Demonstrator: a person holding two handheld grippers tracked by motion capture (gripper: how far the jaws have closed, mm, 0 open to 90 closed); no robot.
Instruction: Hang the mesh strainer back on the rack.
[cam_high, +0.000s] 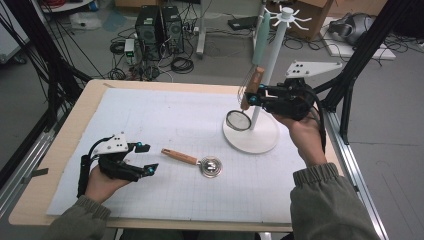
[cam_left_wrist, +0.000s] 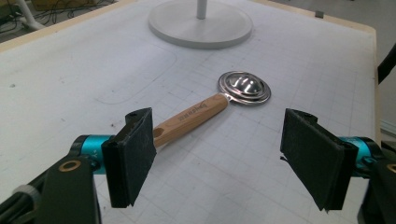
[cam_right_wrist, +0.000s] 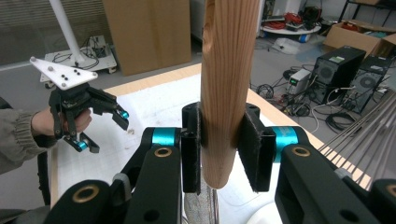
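A small metal spoon with a wooden handle (cam_high: 181, 157) lies flat on the white mat (cam_high: 150, 115), bowl (cam_high: 211, 167) to the right. My left gripper (cam_high: 149, 158) rests just left of the handle's end, open, nothing between the pads. In the left gripper view the handle (cam_left_wrist: 191, 119) runs out from beside the left pad (cam_left_wrist: 133, 156). My right gripper (cam_high: 254, 95) is raised beside the white stand's pole (cam_high: 270, 65) and shut on the wooden handle (cam_right_wrist: 224, 93) of a strainer. Its round mesh (cam_high: 238, 120) hangs below, over the stand's base (cam_high: 260, 140).
The stand's hooks (cam_high: 287, 15) carry a teal-handled utensil (cam_high: 261, 37) with whisk wires (cam_right_wrist: 364, 130) below it. The stand base (cam_left_wrist: 201, 23) sits right of centre. Computer towers (cam_high: 160, 25) and cables lie on the floor beyond the table; black frame posts flank both sides.
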